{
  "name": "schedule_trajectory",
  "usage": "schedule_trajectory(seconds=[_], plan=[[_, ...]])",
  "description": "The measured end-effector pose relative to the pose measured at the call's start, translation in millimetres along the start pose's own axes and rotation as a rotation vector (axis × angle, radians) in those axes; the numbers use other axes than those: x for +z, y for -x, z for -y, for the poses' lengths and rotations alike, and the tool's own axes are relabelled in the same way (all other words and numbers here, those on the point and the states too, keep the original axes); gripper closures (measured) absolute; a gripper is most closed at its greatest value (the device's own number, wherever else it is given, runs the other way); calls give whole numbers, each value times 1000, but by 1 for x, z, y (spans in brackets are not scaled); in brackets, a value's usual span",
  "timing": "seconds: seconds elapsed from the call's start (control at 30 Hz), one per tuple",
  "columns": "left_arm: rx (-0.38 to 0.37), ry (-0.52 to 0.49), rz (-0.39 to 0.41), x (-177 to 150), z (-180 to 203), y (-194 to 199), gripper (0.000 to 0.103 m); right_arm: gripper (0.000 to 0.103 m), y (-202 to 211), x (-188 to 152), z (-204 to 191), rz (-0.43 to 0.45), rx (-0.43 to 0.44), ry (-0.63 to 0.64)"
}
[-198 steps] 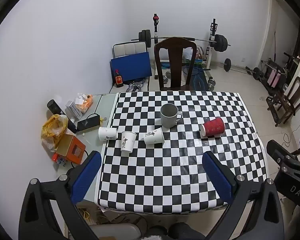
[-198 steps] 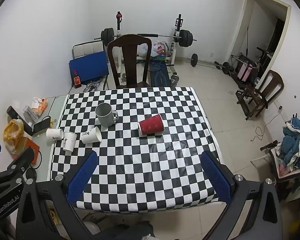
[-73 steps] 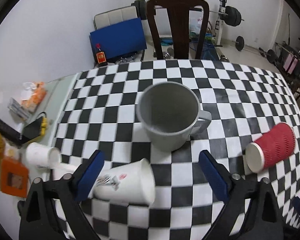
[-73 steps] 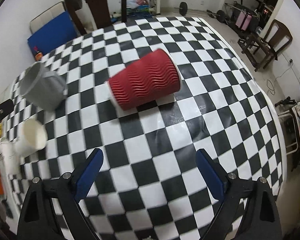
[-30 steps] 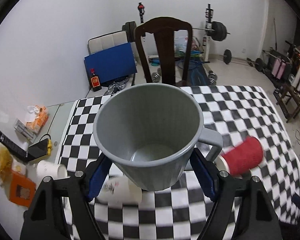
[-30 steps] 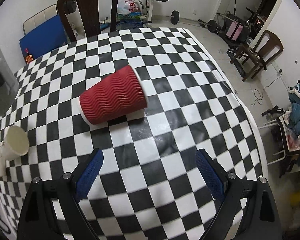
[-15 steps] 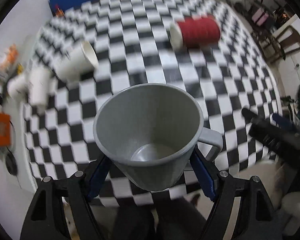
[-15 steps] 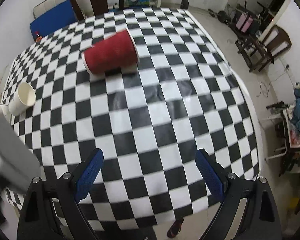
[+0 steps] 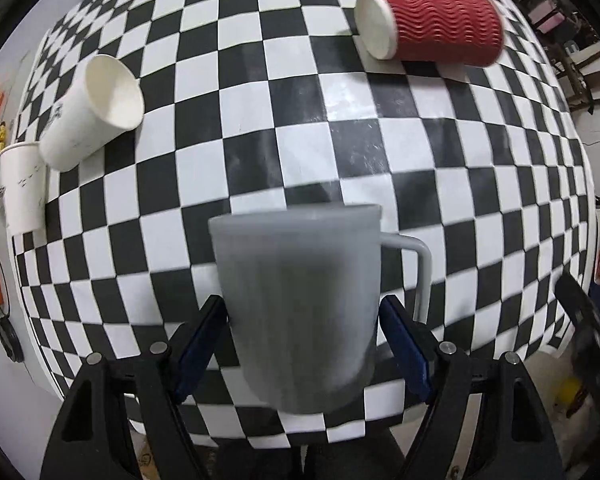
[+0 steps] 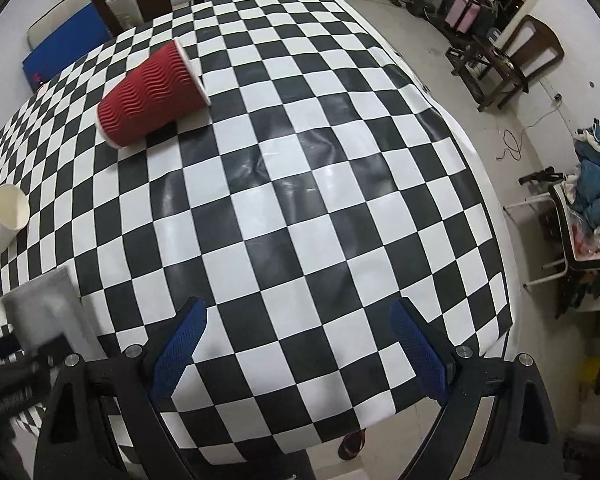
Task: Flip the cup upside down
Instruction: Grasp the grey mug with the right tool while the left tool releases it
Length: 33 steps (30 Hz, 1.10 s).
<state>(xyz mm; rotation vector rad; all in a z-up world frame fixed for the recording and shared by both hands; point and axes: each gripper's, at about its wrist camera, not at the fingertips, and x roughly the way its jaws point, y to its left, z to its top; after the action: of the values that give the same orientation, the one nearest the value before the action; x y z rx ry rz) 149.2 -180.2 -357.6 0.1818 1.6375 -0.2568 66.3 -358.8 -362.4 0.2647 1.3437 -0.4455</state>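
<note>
My left gripper (image 9: pixel 300 340) is shut on a grey mug (image 9: pixel 300 300), its blue pads on both sides of the body. The mug is tipped with its rim pointing away from the camera toward the checkered table (image 9: pixel 340 140), handle to the right; it is motion-blurred. In the right wrist view the mug (image 10: pixel 44 308) shows at the lower left near the table's front edge. My right gripper (image 10: pixel 296 344) is open and empty above the table's front edge.
A red ribbed paper cup (image 9: pixel 432 26) (image 10: pixel 152 96) lies on its side at the back. A white paper cup (image 9: pixel 88 112) (image 10: pixel 6 216) lies on its side at the left, with two more white cups (image 9: pixel 20 188) beside it. A chair (image 10: pixel 520 56) stands on the right.
The left gripper has rotated the mug further: its opening faced the camera half a second ago, now its side shows and the rim points at the table. The right gripper stayed open over the table.
</note>
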Motion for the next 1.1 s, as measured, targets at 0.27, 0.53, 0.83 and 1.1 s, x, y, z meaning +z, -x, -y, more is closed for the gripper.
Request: schedule_trajectory(seconds=[0.27, 0.53, 0.83, 1.1], plan=[[-12, 16, -30, 26, -4, 0, 24, 9, 4, 4, 2, 1, -16, -28], [-56, 32, 25, 11, -18, 13, 0, 8, 15, 3, -1, 8, -39, -44], [-112, 19, 107, -13, -37, 51, 0, 8, 46, -9, -7, 41, -61, -51], [-3, -21, 276, -66, -67, 89, 0, 6, 99, -20, -33, 126, -72, 103]])
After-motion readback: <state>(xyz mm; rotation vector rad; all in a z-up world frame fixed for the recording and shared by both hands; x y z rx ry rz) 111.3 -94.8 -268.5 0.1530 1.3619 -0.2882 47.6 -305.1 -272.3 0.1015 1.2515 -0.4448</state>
